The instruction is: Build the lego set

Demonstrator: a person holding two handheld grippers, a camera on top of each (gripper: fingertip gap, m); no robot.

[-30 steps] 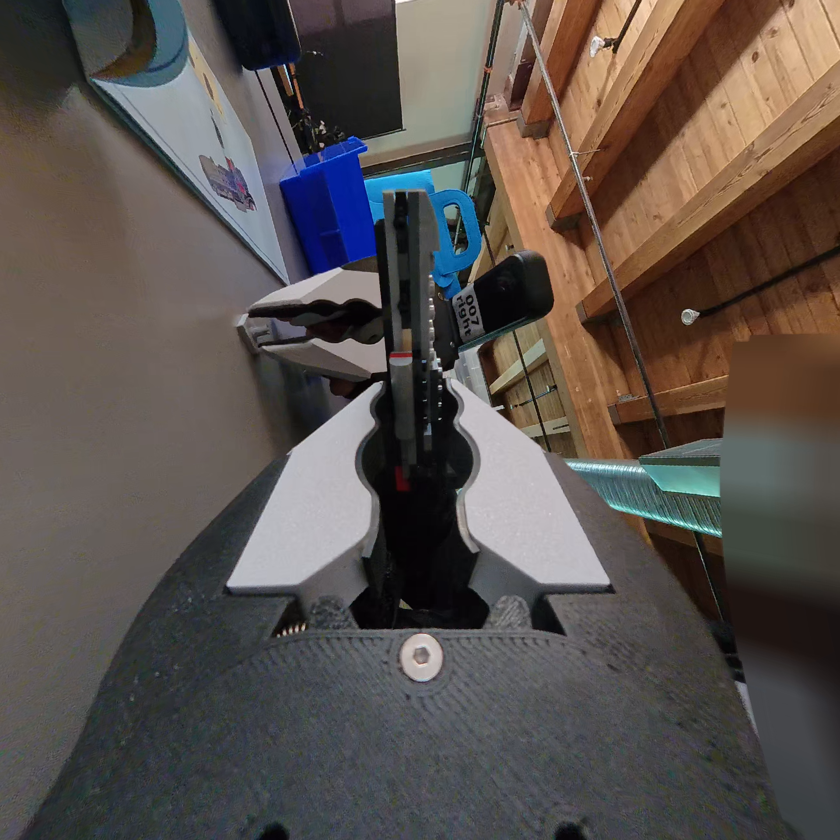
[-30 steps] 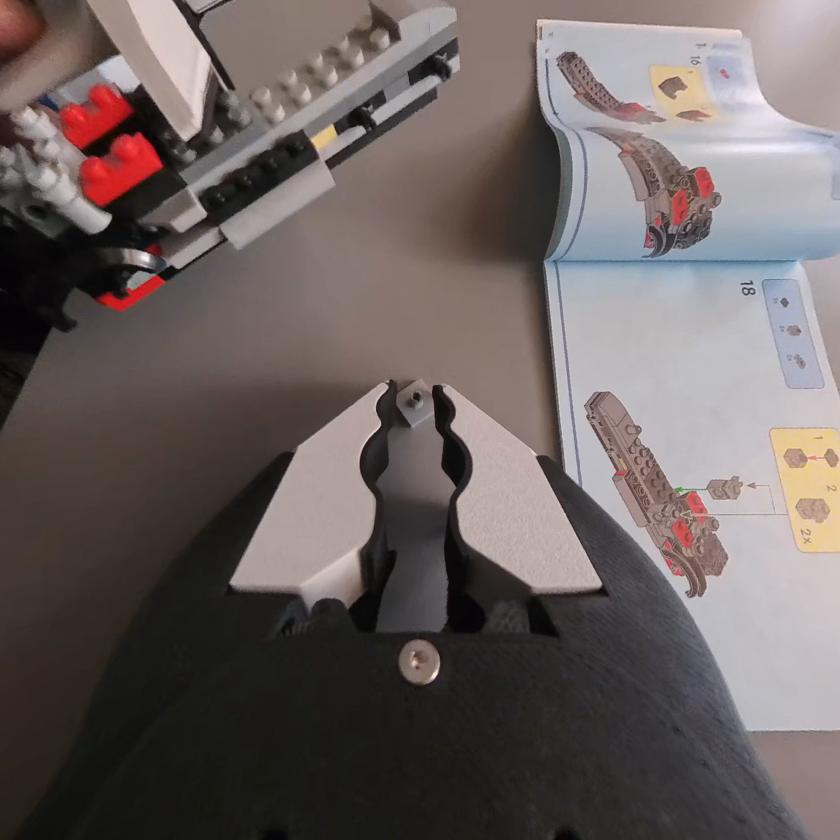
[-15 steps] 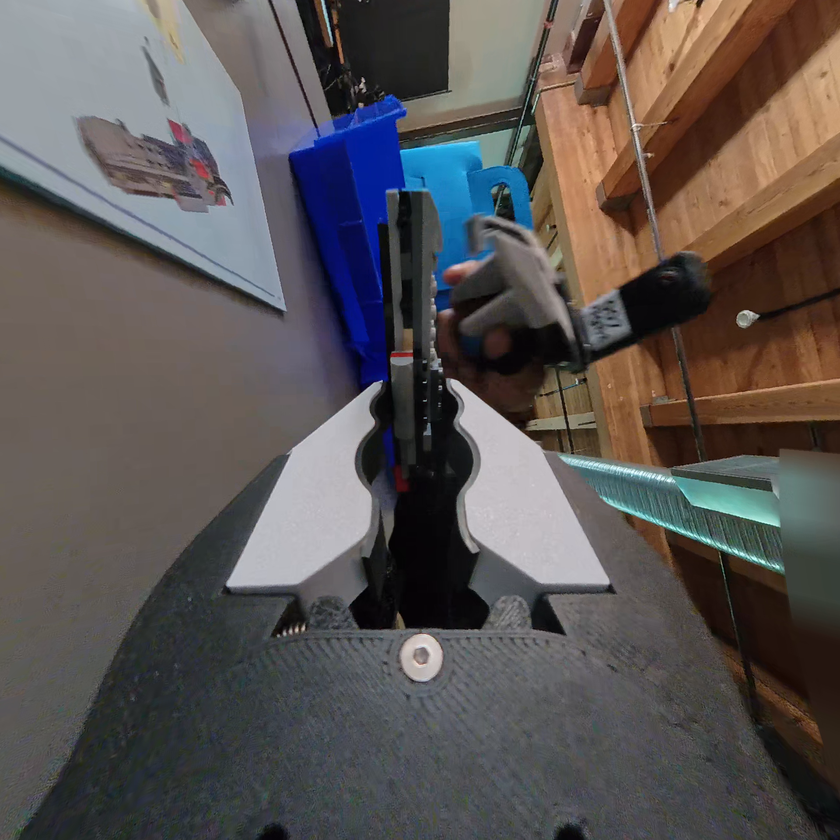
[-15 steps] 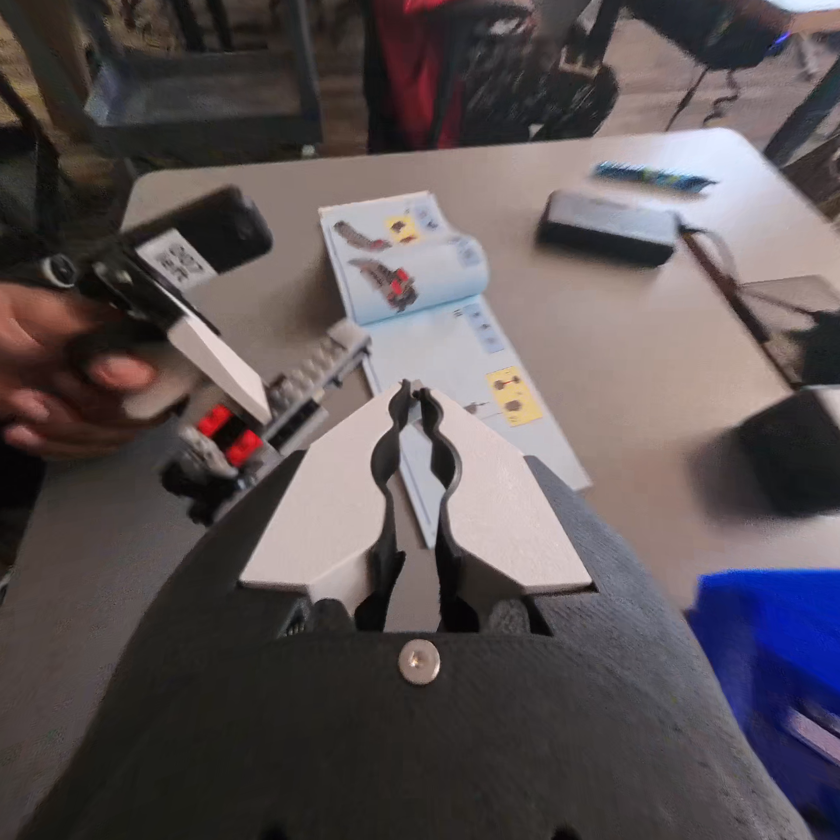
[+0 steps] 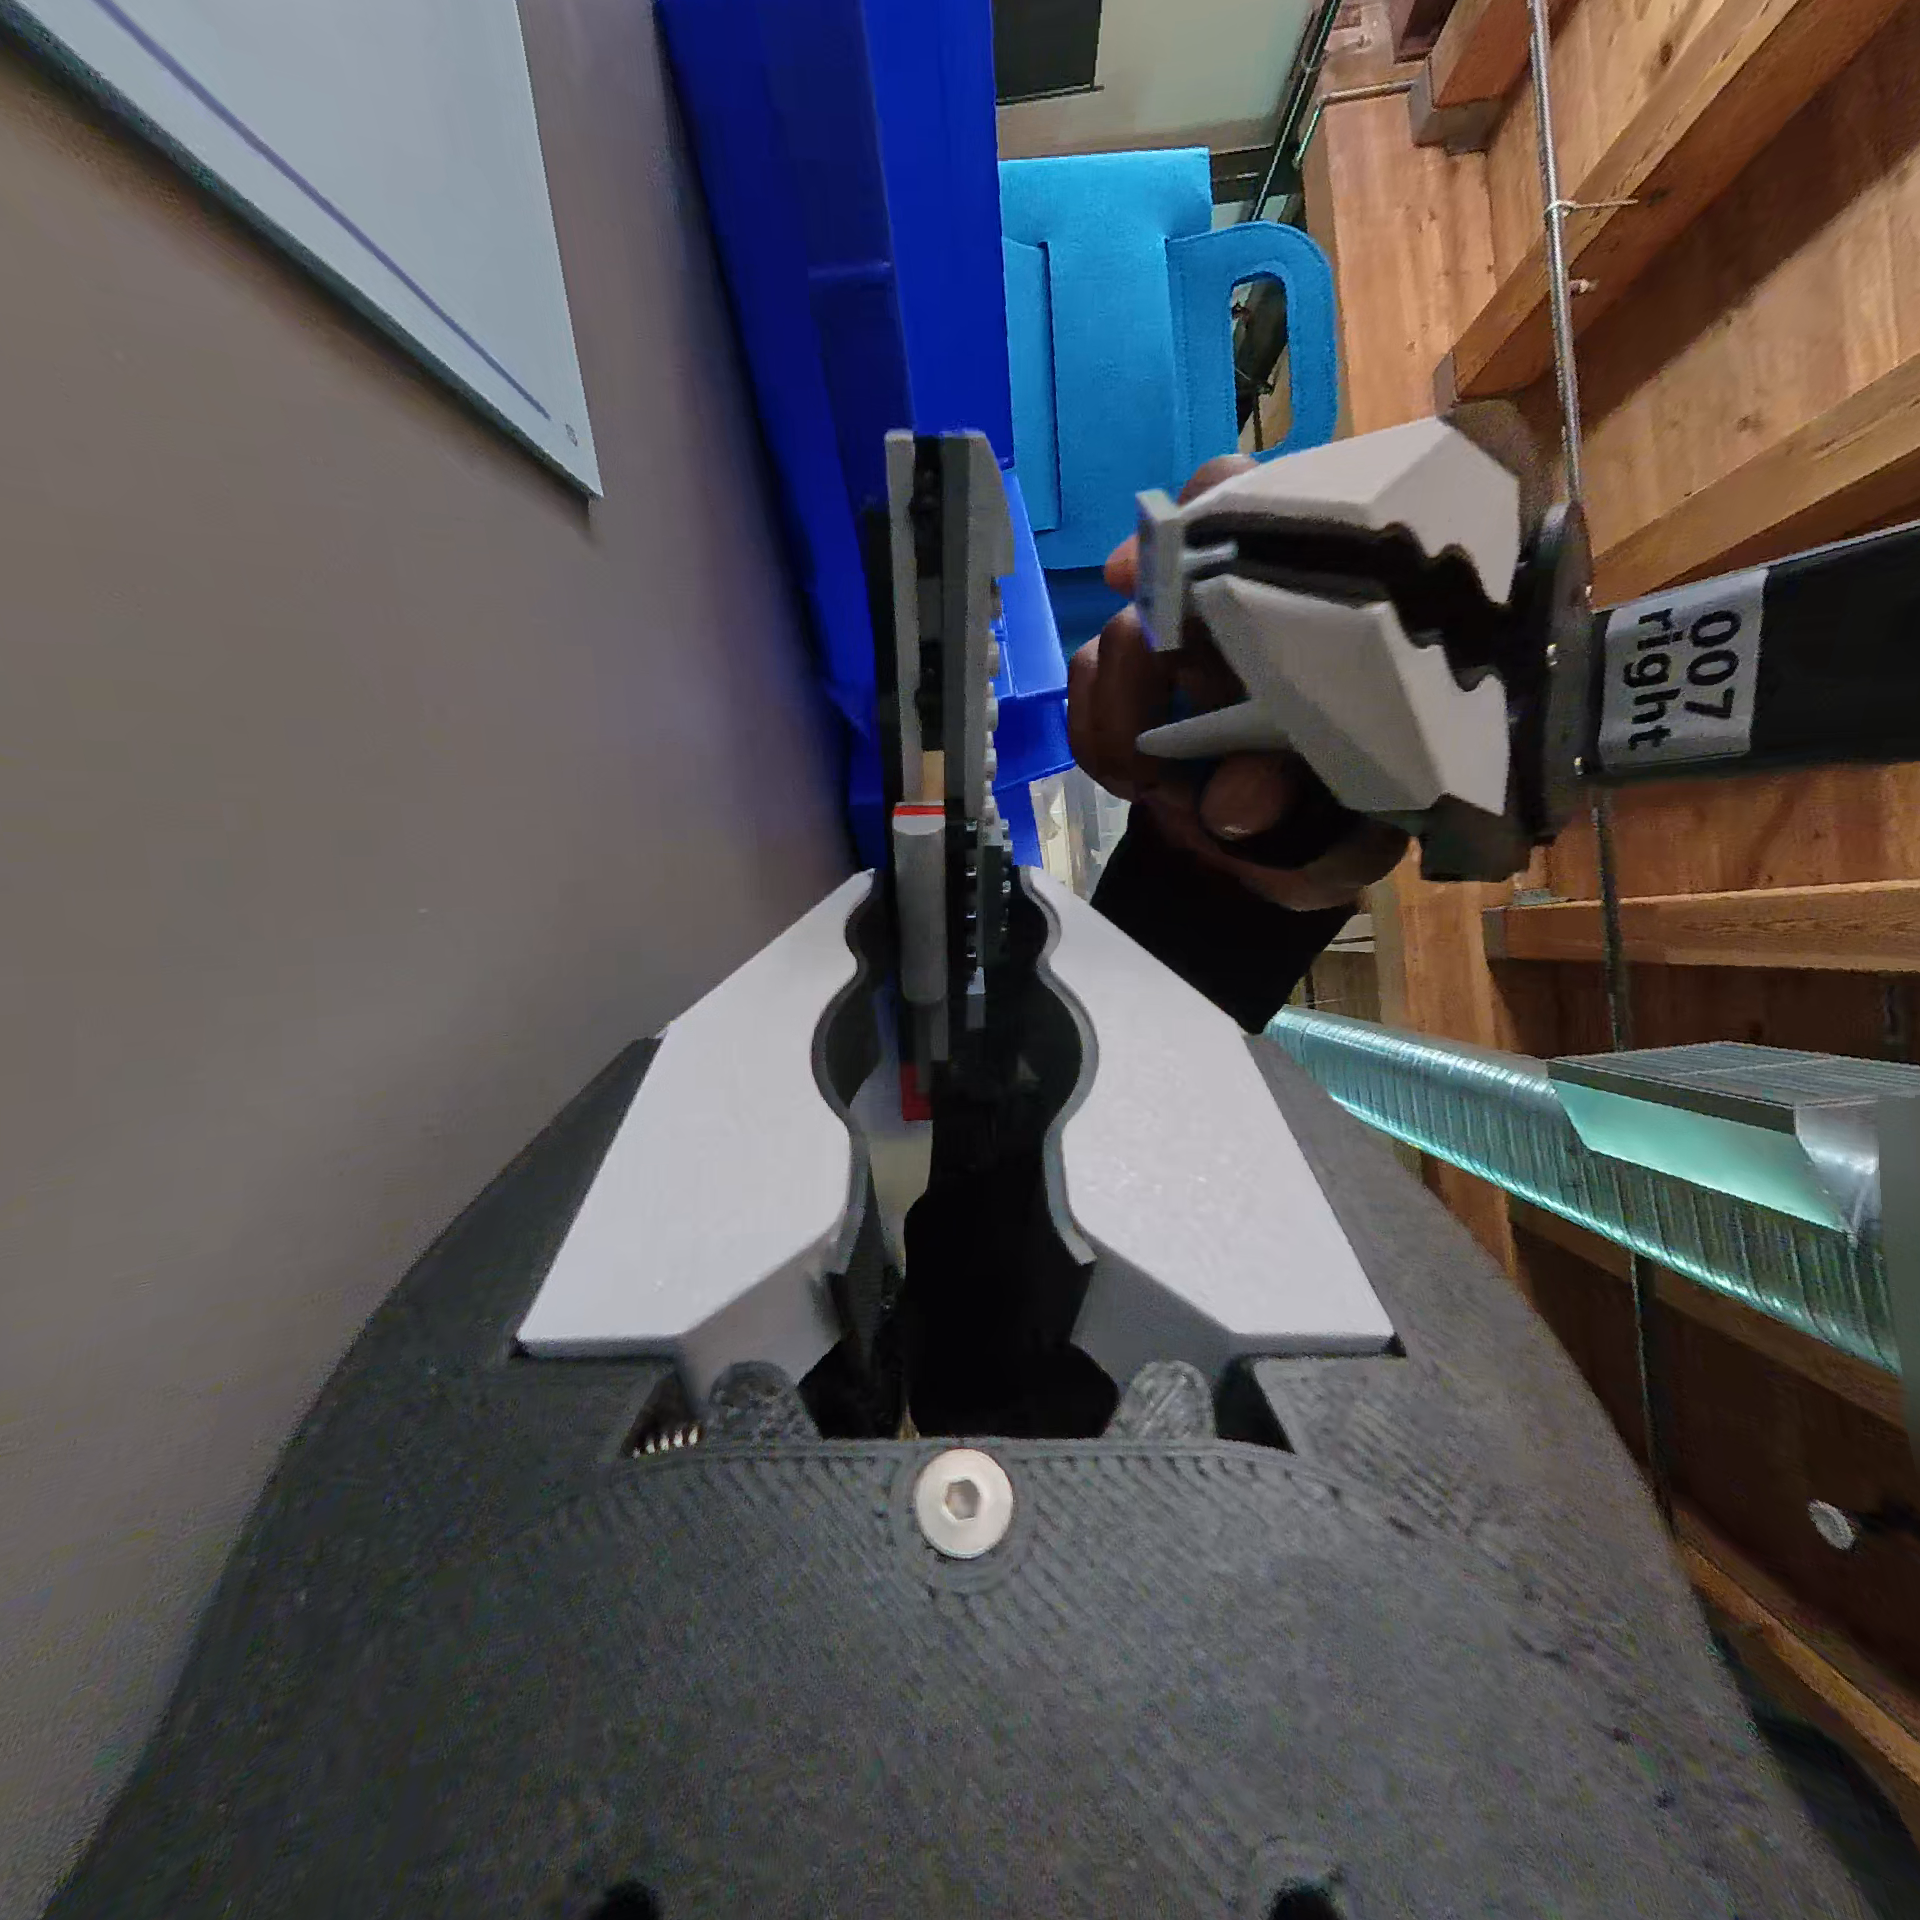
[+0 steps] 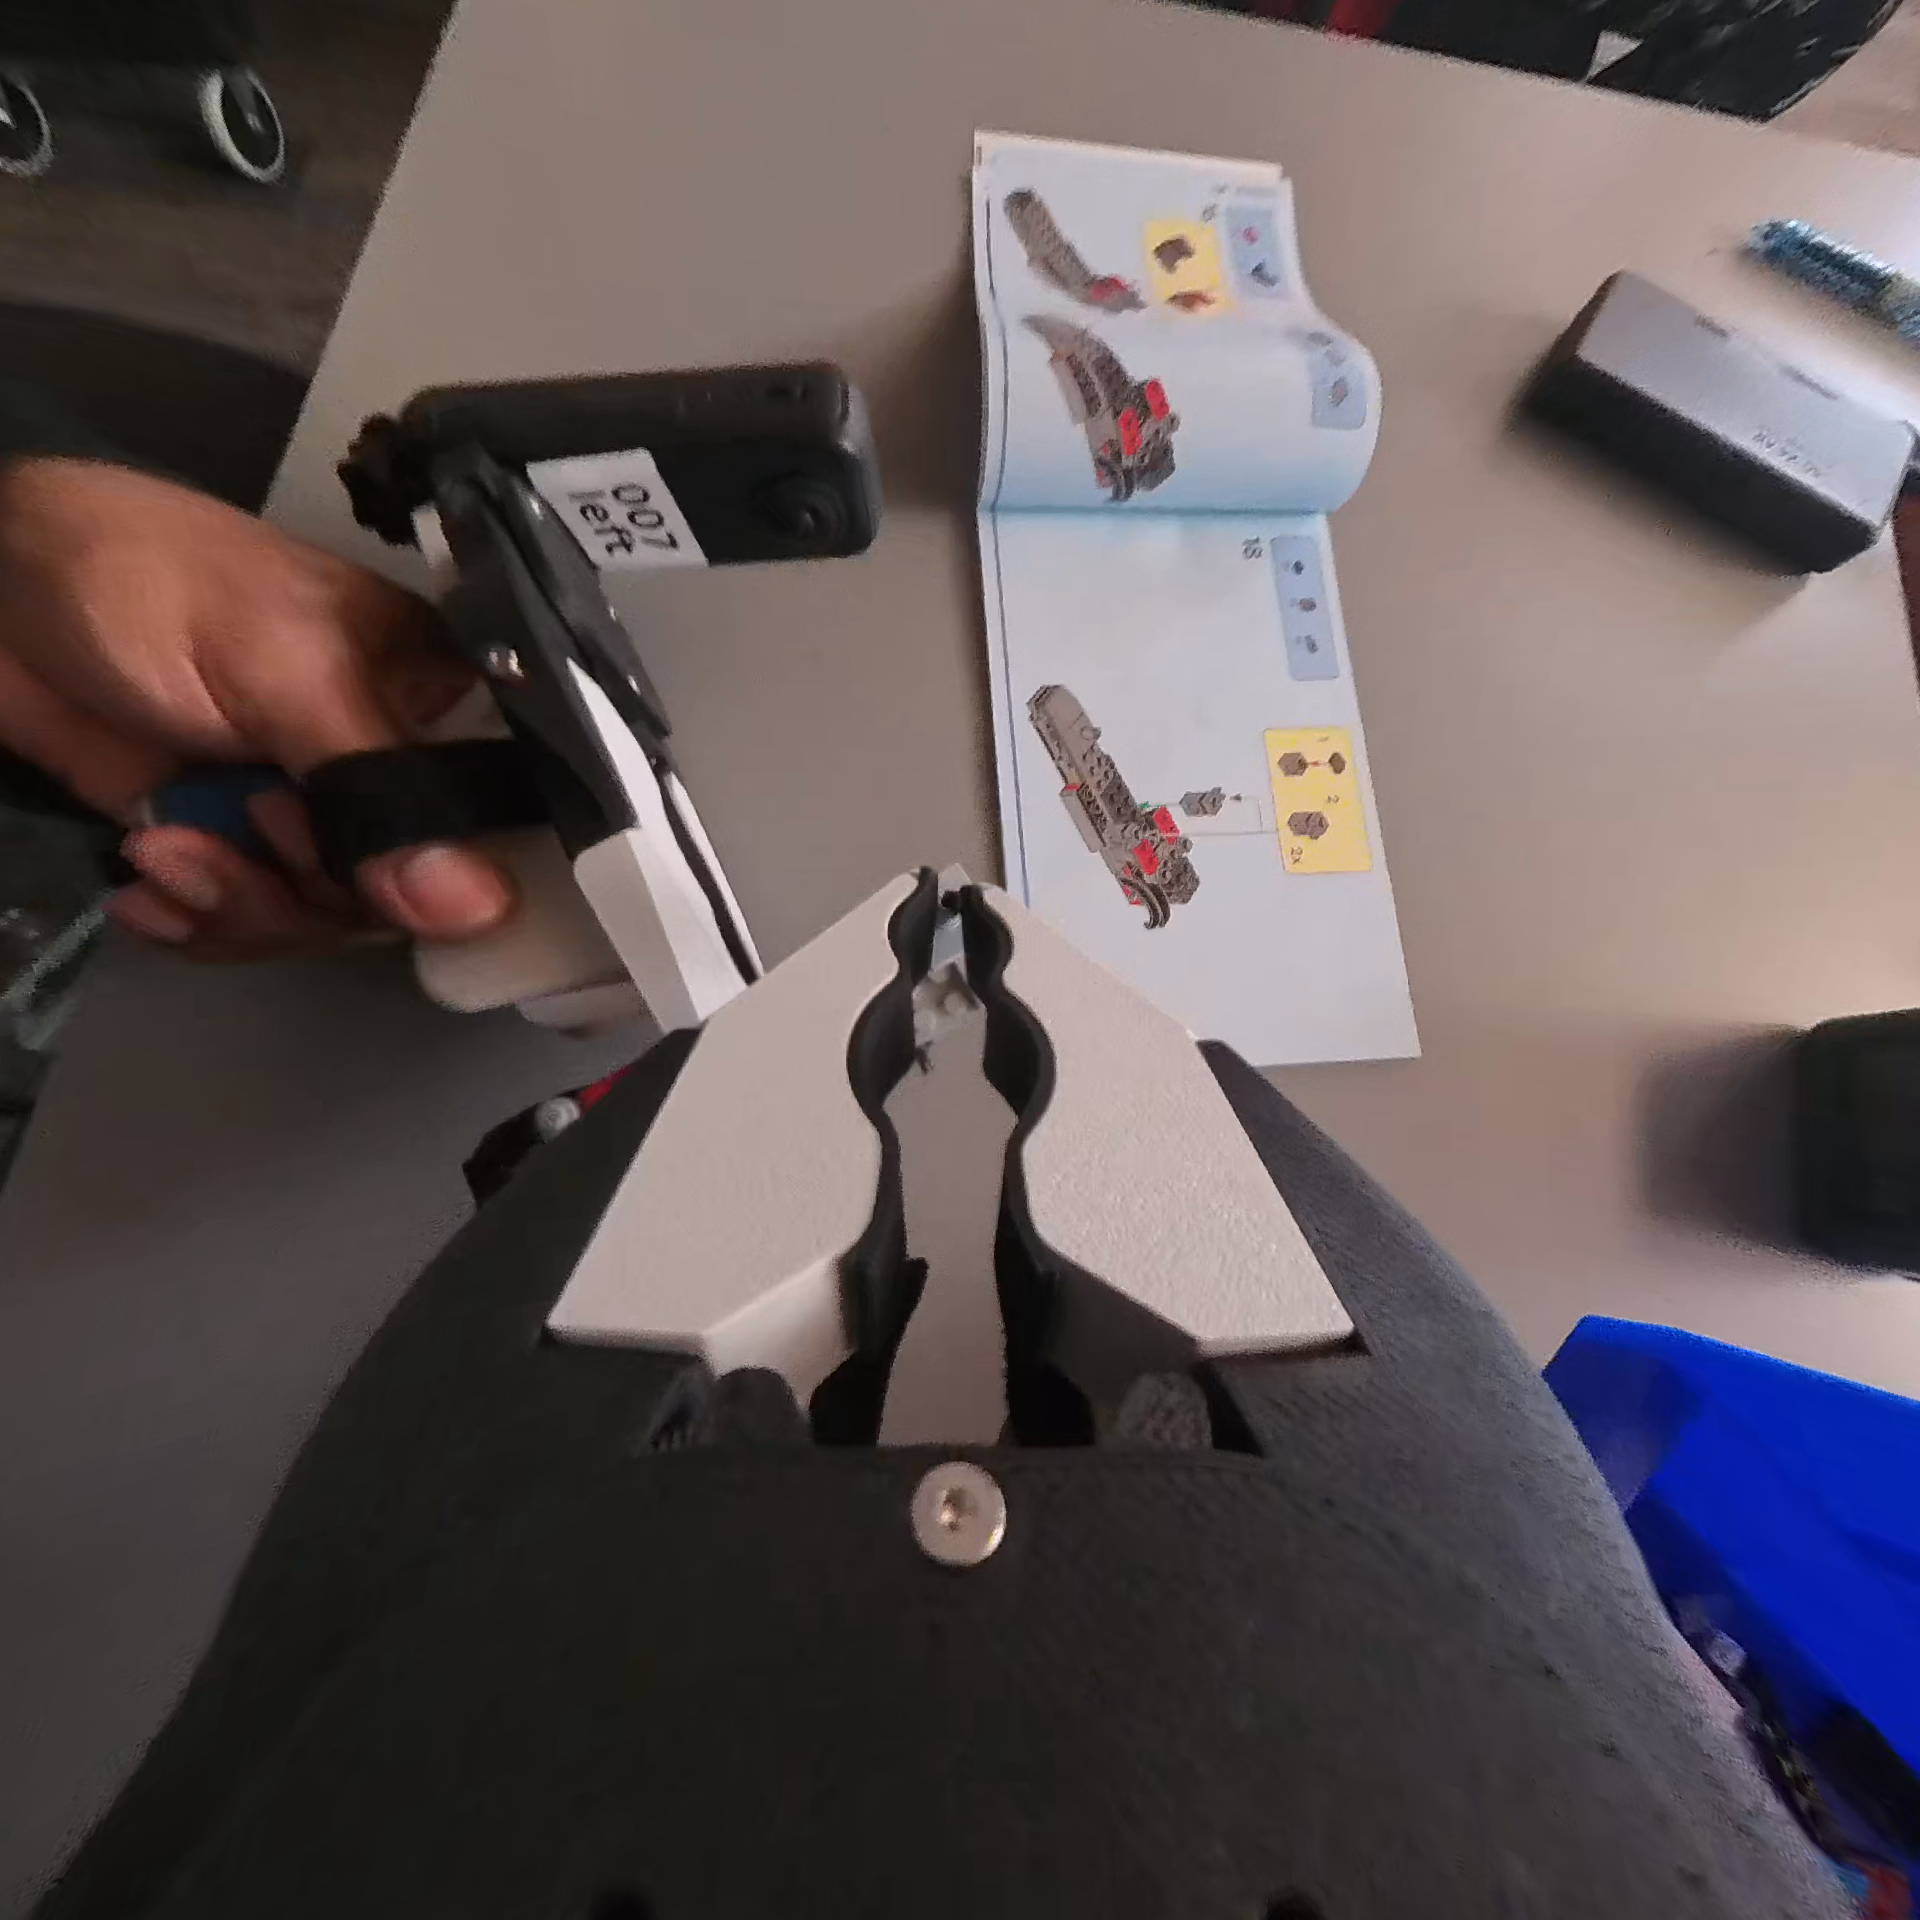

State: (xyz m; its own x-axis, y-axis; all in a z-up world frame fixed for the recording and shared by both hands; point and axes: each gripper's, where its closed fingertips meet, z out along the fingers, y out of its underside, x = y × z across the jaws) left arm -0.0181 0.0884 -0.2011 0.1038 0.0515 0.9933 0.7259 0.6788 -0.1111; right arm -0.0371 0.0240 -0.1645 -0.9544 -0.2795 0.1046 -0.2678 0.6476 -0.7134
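My left gripper [image 5: 951, 883] is shut on a long grey, black and red lego assembly [image 5: 940, 623], which sticks out forward past the fingertips, held on edge above the table. My right gripper [image 6: 940, 896] is shut on a small grey piece [image 6: 948, 920] at its tips. In the left wrist view the right gripper [image 5: 1179, 582] holds that piece [image 5: 1156, 571] just right of the assembly's far end, not touching it. In the right wrist view the left gripper [image 6: 675, 862] is close at the left, its tips and the assembly mostly hidden behind my right gripper's body.
An open instruction booklet [image 6: 1164, 623] lies on the grey table [image 6: 727, 208]. A grey box [image 6: 1714, 447] and a black object [image 6: 1849, 1132] sit to the right. A blue bin [image 6: 1766, 1507] is at the near right; it also shows behind the assembly [image 5: 831, 312]. About 7 cm separates my left fingertips from my right. Both grippers' tips are roughly 30 cm from the black object [image 6: 1849, 1132].
My right gripper has lifted off the table with the small grey piece and come up beside the assembly. My left gripper, still holding the assembly, has moved closer to the blue bin.
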